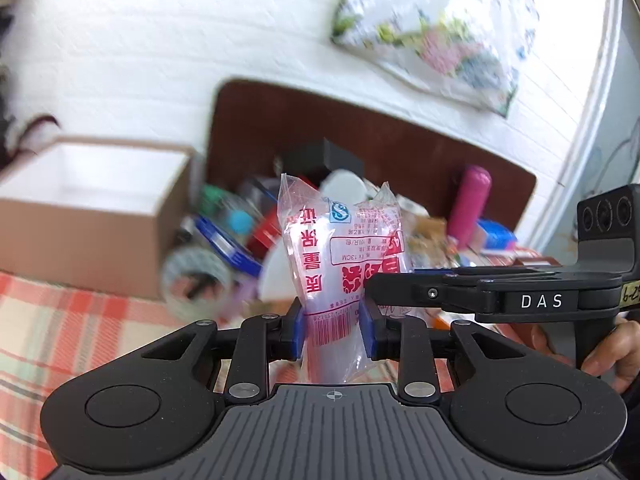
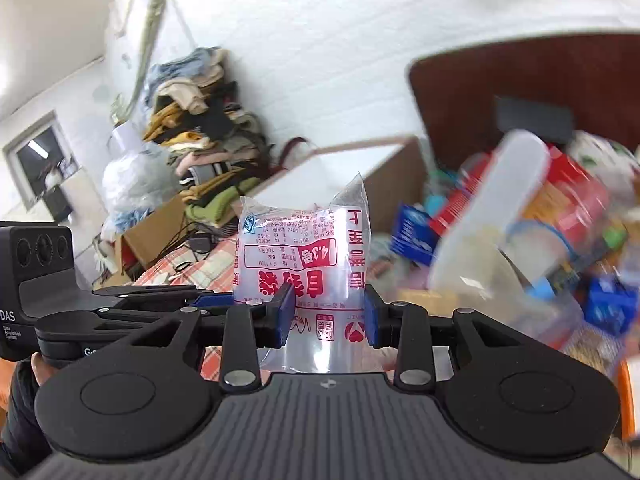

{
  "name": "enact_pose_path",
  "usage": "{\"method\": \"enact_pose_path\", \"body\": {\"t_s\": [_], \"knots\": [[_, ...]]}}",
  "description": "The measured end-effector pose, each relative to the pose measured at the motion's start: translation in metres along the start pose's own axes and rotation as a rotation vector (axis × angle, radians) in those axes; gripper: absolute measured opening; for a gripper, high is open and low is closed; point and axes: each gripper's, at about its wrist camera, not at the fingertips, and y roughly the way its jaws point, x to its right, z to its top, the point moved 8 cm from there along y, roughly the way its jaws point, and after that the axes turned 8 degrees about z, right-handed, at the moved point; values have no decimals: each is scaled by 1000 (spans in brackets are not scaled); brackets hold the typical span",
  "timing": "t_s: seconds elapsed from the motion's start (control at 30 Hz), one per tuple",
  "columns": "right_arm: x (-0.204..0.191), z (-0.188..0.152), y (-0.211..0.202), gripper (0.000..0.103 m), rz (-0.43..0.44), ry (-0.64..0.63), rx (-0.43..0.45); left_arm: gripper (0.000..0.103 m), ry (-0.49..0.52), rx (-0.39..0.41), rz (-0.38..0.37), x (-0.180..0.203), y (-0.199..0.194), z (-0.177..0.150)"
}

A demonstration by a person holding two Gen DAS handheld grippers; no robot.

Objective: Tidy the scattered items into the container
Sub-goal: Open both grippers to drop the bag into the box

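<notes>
Against a white brick wall, a bed with a checked cover carries a heap of scattered items [image 1: 248,232] and, to the far left, one open cardboard box [image 1: 92,208]. One clear packet of plastic bags [image 1: 340,256] sits raised above the heap, clenched between the left hand-held gripper [image 1: 333,330] and the right hand-held gripper [image 2: 330,316] together. It looks light, soft and slippery, so I judge a hold low on the thick folded part safest.

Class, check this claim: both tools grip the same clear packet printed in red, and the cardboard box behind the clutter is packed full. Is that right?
Not quite. The left wrist view shows the cardboard box open with a bare white inside. The rest holds: left tool and right tool both grip the clear packet.
</notes>
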Motion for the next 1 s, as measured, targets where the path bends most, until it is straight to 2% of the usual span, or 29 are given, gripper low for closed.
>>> {"method": "enact_pose_path", "body": {"t_s": [0.2,0.4,0.6,0.83,0.87,0.9,0.93,0.97,1.0], "knots": [[-31,38,40,40,33,-109,-11,28,-7,73,88,-42,-14,34],[-41,86,101,40,43,-168,-9,28,-11,122,183,-94,1,79],[-22,124,180,40,50,-150,-12,28,-79,114,232,-164,49,116],[33,131,274,40,32,-45,-64,27,-211,18,244,-236,128,115],[42,129,286,41,25,-29,-69,49,-234,3,247,-244,139,113],[51,128,295,42,7,-12,-66,55,-263,-12,257,-252,148,110],[60,128,297,45,-27,1,-47,72,-311,-22,279,-261,153,106],[68,128,299,59,-60,14,-28,89,-369,-22,296,-269,154,103],[76,128,300,69,-91,26,-9,93,-417,-10,307,-276,153,101]]}}
